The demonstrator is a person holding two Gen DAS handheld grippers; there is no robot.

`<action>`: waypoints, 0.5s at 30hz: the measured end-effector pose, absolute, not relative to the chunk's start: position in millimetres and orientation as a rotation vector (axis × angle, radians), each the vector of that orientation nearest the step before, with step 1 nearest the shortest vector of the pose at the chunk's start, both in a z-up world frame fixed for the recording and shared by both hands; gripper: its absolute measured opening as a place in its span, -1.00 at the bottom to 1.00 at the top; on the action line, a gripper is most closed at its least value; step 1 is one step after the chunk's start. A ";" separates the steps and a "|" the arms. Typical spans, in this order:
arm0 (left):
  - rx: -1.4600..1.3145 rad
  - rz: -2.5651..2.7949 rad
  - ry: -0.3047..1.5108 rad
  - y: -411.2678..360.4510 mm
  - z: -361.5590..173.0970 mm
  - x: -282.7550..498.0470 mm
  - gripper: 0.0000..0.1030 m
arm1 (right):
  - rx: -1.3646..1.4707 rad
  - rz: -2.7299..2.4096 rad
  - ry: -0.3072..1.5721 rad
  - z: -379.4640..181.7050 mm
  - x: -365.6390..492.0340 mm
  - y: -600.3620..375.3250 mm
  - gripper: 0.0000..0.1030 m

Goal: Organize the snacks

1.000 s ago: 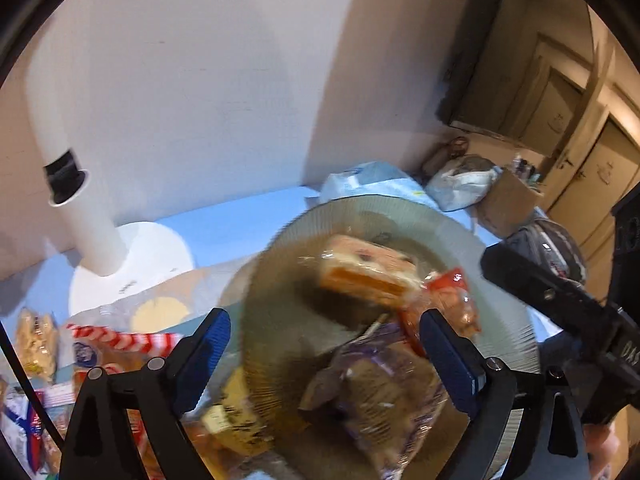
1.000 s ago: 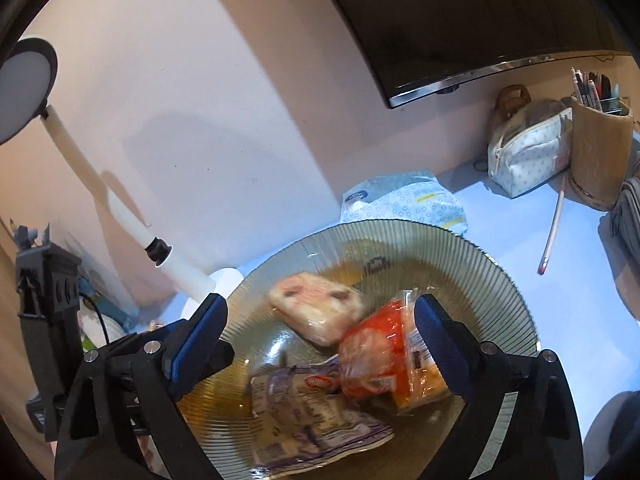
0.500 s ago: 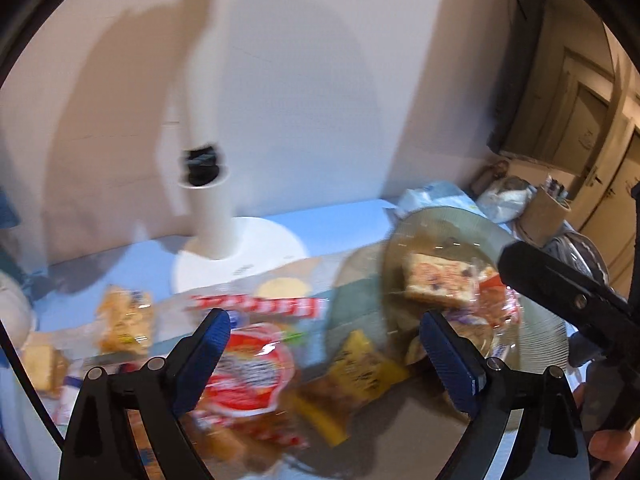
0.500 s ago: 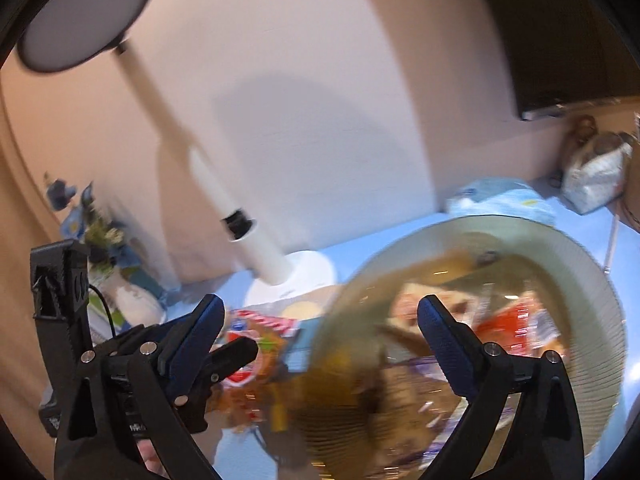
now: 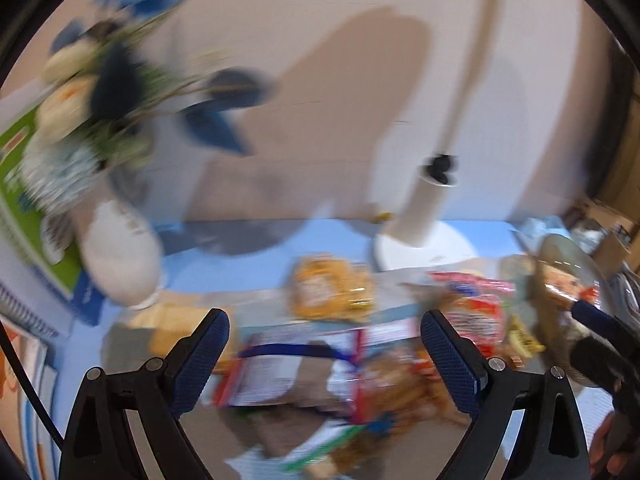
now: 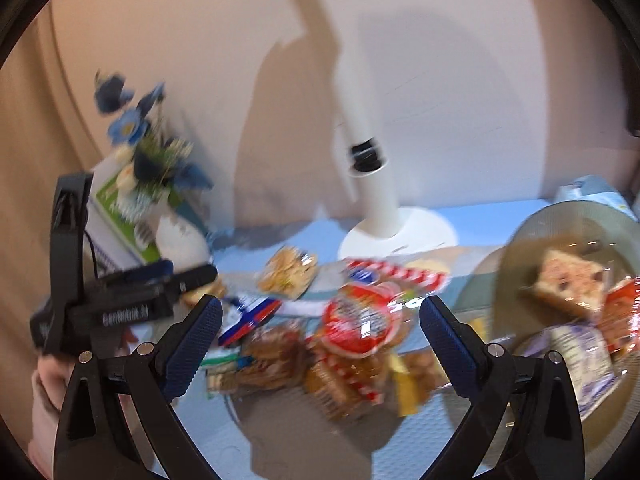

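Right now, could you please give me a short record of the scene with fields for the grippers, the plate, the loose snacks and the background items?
left gripper: open, empty, over the snack pile
right gripper: open, empty, over the same pile
plate: ribbed glass, right of the pile, holding a cake slice packet, an orange packet and a pale packet
loose snacks: red round packet, yellow cracker packet, others blurred
lamp base: white, behind the pile
flower vase: far left, by the wall
image quality: motion blur in both views

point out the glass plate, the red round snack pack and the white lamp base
glass plate (image 6: 532, 236), right wrist view, bare upper rim
red round snack pack (image 6: 360, 322), right wrist view, middle of wrapper
white lamp base (image 6: 424, 236), right wrist view, flat foot
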State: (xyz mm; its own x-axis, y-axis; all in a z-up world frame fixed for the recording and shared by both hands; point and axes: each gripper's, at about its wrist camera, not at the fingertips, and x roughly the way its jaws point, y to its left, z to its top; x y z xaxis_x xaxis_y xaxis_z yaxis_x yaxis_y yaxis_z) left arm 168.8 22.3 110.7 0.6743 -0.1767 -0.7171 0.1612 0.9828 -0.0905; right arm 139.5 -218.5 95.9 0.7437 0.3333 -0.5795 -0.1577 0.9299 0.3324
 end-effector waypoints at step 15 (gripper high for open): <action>-0.149 -0.065 0.881 123.6 41.7 203.0 0.85 | 0.177 0.375 0.831 23.4 173.3 -132.8 0.95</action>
